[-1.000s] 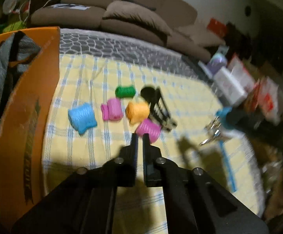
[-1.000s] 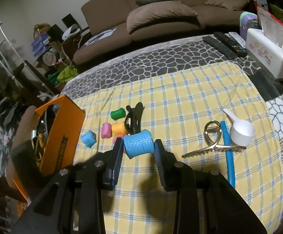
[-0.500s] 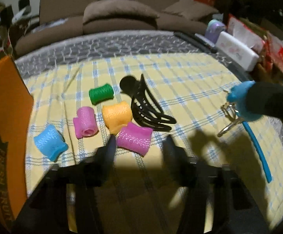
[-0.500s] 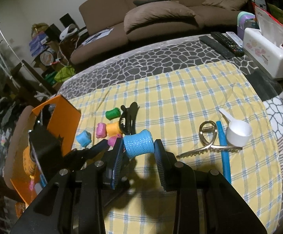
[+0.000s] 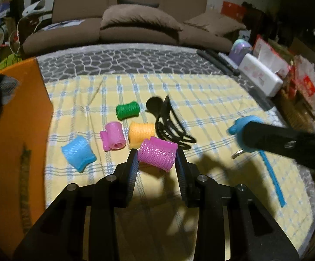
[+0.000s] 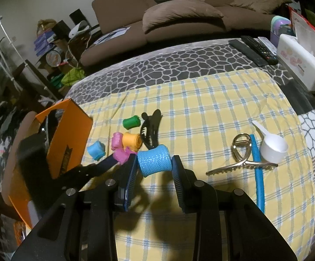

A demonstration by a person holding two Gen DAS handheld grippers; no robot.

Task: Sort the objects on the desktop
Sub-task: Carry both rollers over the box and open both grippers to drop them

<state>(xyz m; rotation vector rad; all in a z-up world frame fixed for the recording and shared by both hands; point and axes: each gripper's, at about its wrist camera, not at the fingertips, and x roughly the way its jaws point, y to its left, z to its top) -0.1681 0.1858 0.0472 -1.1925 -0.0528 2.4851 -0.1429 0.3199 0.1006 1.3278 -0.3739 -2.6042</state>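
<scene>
1. My left gripper point(image 5: 156, 157) pinches a magenta hair roller point(image 5: 157, 155) crosswise between its pads, narrowly spread to the roller's width.
2. That roller sits at the near edge of the cluster on the yellow checked cloth point(image 5: 211, 100), just in front of the orange roller point(image 5: 140, 133) and pink roller point(image 5: 114, 136).
3. My right gripper point(image 6: 154, 166) clamps a blue hair roller point(image 6: 154, 159) end to end, its jaws only as wide as the roller is long.
4. A smaller blue roller point(image 5: 78, 152), a green roller point(image 5: 128, 110) and a black claw clip point(image 5: 168, 126) lie near.
5. The orange box point(image 6: 67, 139) stands left of the cluster.
</scene>
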